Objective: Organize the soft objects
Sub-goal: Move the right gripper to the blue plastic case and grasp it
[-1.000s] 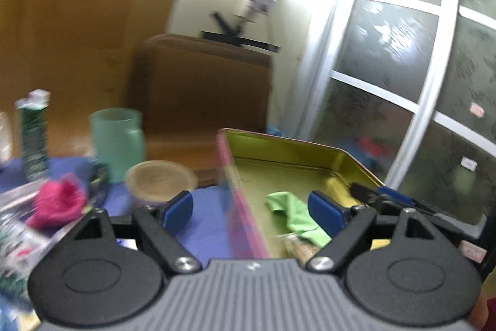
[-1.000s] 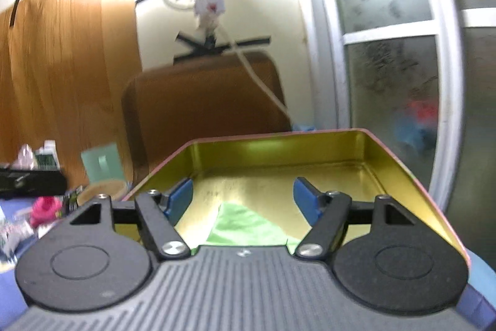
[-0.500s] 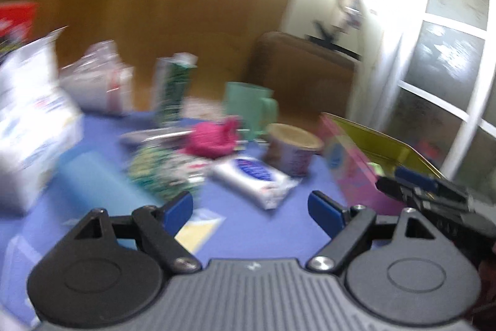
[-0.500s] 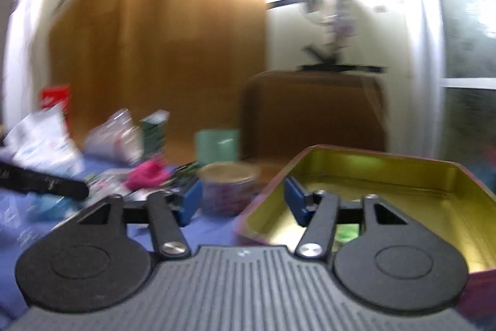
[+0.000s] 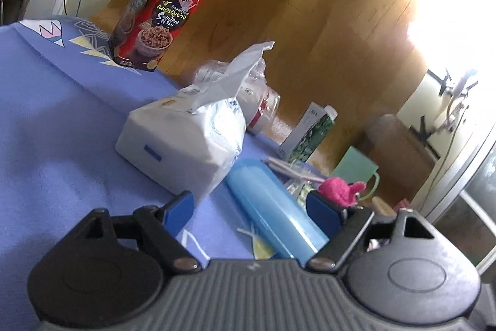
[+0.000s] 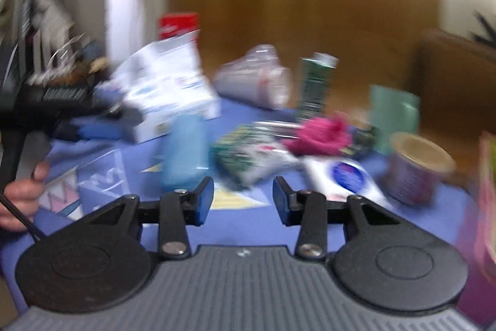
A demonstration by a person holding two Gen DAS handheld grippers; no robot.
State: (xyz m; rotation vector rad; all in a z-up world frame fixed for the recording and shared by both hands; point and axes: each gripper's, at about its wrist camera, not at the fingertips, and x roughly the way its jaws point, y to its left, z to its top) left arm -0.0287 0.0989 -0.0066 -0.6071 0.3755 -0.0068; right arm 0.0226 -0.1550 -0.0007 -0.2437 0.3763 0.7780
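Reading the left wrist view from left to right, we find a white soft plastic pack left of centre on the blue-clothed bench, then a pale blue cylindrical roll lying between the blue pads of our left hand-held gripper, which is released and touches nothing. At right of centre lies the crumpled pink cloth, not yet collected.

In the blurred right wrist view, the pink cloth sits right of centre among packets. Our right hand-held gripper has just been closing, with nothing between its pads; they stand apart. At the far right edge shows the pink-sided tin. We judge most of the sorting is still left.
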